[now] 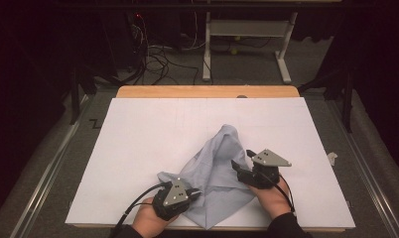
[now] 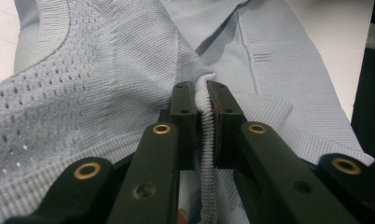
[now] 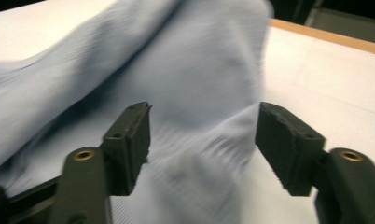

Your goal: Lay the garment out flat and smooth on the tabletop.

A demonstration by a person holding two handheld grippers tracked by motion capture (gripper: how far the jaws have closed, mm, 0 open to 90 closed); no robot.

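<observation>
Left gripper (image 2: 202,100): jaws pinch a ribbed hem of the garment (image 1: 215,171); its own view shows open mesh knit beside the hem, too fine for the high view.
Garment: pale blue knit, crumpled, peaked at the middle, on the near half of the white board (image 1: 138,148) between both grippers.
Right gripper (image 3: 202,140): jaws spread, pads off the blurred cloth between them.
Surface: white board over a wooden table (image 1: 207,91).
Room: dark, cables (image 1: 155,59) and a white desk frame (image 1: 247,34) behind.
</observation>
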